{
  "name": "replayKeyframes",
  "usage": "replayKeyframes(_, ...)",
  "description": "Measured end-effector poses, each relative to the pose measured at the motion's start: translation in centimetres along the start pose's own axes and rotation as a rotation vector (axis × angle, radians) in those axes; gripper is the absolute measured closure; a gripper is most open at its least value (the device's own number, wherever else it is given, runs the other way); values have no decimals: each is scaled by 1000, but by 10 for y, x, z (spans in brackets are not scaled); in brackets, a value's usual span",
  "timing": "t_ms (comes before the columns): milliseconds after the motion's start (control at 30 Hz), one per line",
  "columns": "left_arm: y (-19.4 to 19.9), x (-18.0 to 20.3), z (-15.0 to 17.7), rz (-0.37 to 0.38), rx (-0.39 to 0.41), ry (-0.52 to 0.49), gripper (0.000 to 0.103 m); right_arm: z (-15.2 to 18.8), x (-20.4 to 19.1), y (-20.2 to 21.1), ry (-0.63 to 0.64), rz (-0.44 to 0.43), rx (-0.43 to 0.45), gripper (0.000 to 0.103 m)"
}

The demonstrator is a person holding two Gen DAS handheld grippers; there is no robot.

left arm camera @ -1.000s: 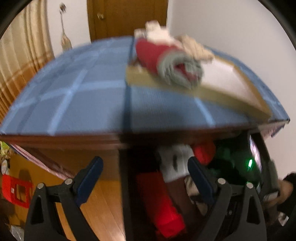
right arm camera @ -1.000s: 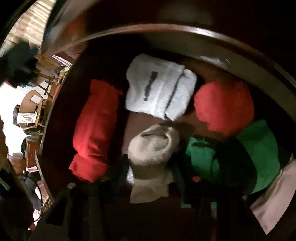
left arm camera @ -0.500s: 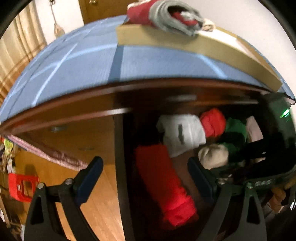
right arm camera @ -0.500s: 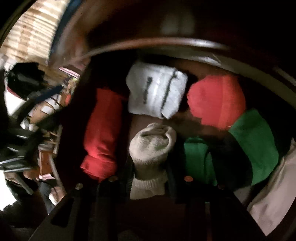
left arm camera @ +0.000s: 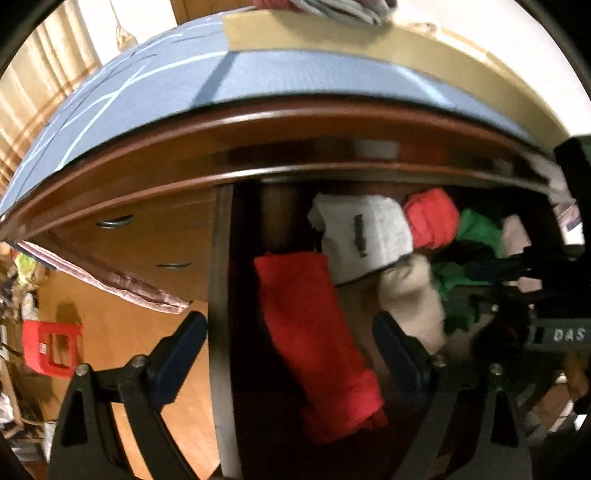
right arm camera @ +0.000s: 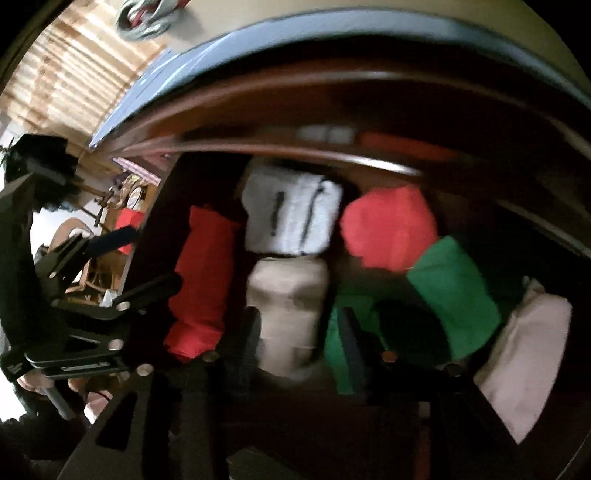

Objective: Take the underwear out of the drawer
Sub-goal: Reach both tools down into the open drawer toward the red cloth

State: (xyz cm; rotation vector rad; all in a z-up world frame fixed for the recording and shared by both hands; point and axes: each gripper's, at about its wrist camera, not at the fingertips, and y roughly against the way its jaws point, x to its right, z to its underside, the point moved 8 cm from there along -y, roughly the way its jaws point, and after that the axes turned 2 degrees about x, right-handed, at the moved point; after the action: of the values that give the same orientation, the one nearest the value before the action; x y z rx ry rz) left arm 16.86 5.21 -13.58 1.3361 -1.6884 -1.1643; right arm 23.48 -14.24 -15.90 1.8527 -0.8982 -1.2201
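Note:
The open drawer [left arm camera: 221, 295] holds rolled garments: a long red roll [left arm camera: 314, 332] [right arm camera: 203, 280], a white roll with black marks [left arm camera: 362, 236] [right arm camera: 291, 210], a beige roll [left arm camera: 410, 295] [right arm camera: 288, 310], a red ball [right arm camera: 388, 225], a green piece [right arm camera: 454, 291] and a pale piece [right arm camera: 524, 354]. My right gripper [right arm camera: 299, 332] is shut on the beige roll, its fingers [right arm camera: 247, 336] on both sides of it. My left gripper [left arm camera: 288, 350] is open and empty above the long red roll.
The dresser top carries a blue checked cloth [left arm camera: 155, 96] and a cardboard box [left arm camera: 369, 40] with a grey-and-red garment [left arm camera: 332, 5]. Closed drawers with metal handles [left arm camera: 114, 221] lie to the left. A red stool [left arm camera: 51, 349] stands on the wood floor.
My right gripper has closed in on the beige roll and now grips it. My left gripper has dropped lower and nearer to the drawer opening, still open.

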Motion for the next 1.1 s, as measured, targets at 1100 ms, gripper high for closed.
replayKeyframes(1100,-22,-30,-10,19,-78,157,12,34,-67,-90,-289,-358,-328,56)
